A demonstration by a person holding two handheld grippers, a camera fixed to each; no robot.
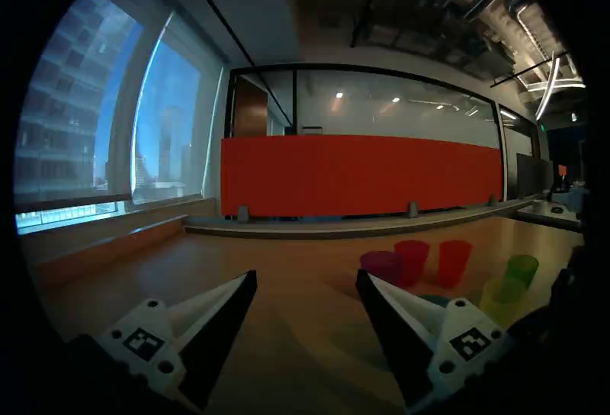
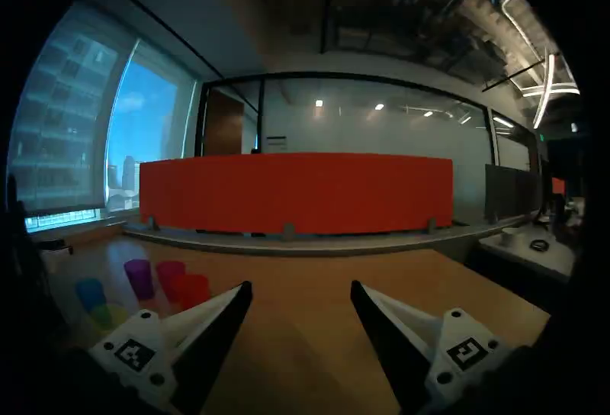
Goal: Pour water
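The left claw (image 1: 305,273) and right claw (image 2: 300,284) both gape empty. The cups (image 1: 412,258) crowd together on the desk (image 1: 305,323) at the left claw's two o'clock. A wide-open approach may topple neighbours.

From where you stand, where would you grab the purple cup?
I'd probably grip the purple cup around its side wall, midway up, coming in level from the near side with the left gripper. It stands upright, mouth open on top, and a red cup crowds its far right.
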